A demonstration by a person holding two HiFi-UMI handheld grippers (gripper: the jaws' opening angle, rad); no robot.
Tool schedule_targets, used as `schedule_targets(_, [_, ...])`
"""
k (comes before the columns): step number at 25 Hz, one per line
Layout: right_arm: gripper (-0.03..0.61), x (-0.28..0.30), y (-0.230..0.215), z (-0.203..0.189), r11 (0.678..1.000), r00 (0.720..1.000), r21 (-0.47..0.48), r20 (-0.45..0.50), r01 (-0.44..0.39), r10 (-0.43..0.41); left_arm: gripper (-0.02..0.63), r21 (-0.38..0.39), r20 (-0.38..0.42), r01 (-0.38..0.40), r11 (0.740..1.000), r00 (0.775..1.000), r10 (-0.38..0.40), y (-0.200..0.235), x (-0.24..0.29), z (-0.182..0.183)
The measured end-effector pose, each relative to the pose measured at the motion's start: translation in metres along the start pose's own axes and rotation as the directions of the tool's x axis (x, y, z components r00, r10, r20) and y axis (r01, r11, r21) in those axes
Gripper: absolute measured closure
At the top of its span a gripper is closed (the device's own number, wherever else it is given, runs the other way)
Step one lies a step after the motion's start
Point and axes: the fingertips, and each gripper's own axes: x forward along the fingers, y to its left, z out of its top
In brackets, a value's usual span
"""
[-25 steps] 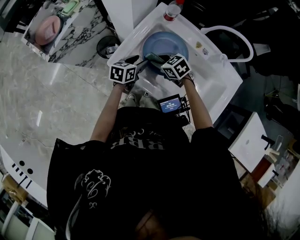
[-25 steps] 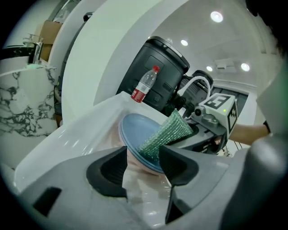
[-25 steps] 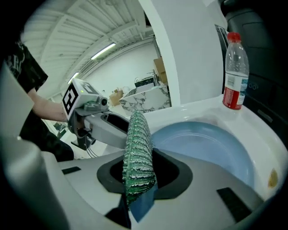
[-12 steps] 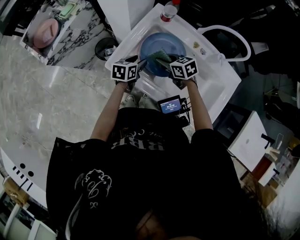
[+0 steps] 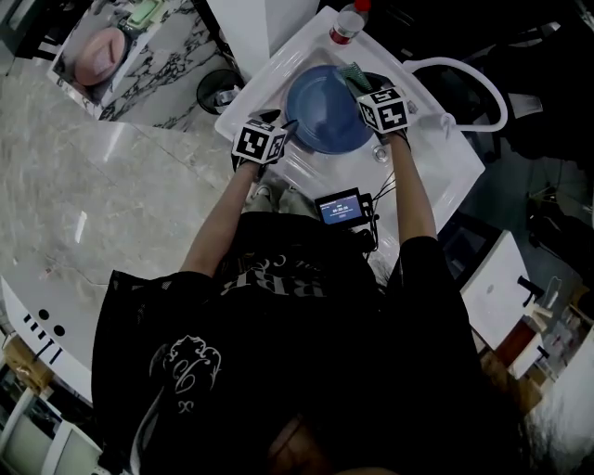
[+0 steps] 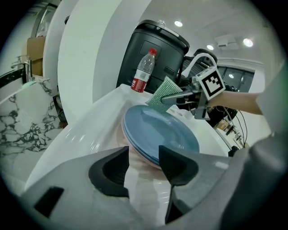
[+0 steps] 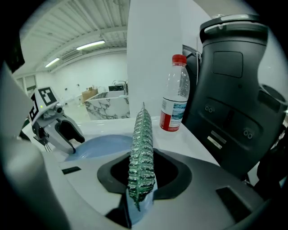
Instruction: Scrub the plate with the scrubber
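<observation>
A blue plate [image 5: 327,109] [image 6: 162,130] lies in the white sink [image 5: 427,176], and a pinkish rim [image 6: 133,150] shows under its near edge. My left gripper [image 5: 278,130] [image 6: 144,165] stands open at the plate's left rim, with the rim just ahead of its pads and nothing pressed between them. My right gripper [image 5: 364,85] [image 7: 143,177] is shut on the green glittery scrubber [image 7: 141,148] [image 6: 163,96], held edge-on. It hangs over the plate's far right rim; whether the scrubber touches the plate I cannot tell.
A clear bottle with a red cap [image 5: 347,20] [image 7: 174,96] stands on the sink's back corner. A big black unit [image 6: 157,54] [image 7: 234,99] stands behind it. A white curved faucet [image 5: 464,74] is at the right. A small lit screen [image 5: 339,206] hangs at the sink's front.
My right gripper has carried the scrubber from the plate's near middle across to its far right rim. The left gripper has stayed at the plate's left rim.
</observation>
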Motion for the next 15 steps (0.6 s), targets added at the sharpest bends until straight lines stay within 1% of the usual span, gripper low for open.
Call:
schedule_targets(3, [0.488,0.012,-0.003,-0.002,0.996,0.999,-0.09,-0.042,0.005,-0.009,0.397,0.01,0.001,0.001,1.0,1.0,-0.001,0.0,-0.001,0.0])
schedule_targets(5, [0.488,0.018,-0.001,-0.006,0.992,0.998,-0.125,-0.057,-0.001,-0.006,0.397,0.021,0.004,0.004,1.0,1.0,-0.004,0.0,-0.001,0.0])
schedule_targets(11, [0.488,0.019,0.006,-0.018,0.991,0.999,-0.134,-0.041,0.005,-0.011,0.399,0.05,0.01,0.012,0.999,1.0,-0.013,-0.001,-0.001,0.0])
schedule_targets(15, [0.488,0.015,0.014,-0.023,0.985,0.998,-0.173,-0.07,-0.011,-0.002,0.399,0.06,0.009,0.02,0.998,1.0,-0.021,-0.001,-0.002,0.0])
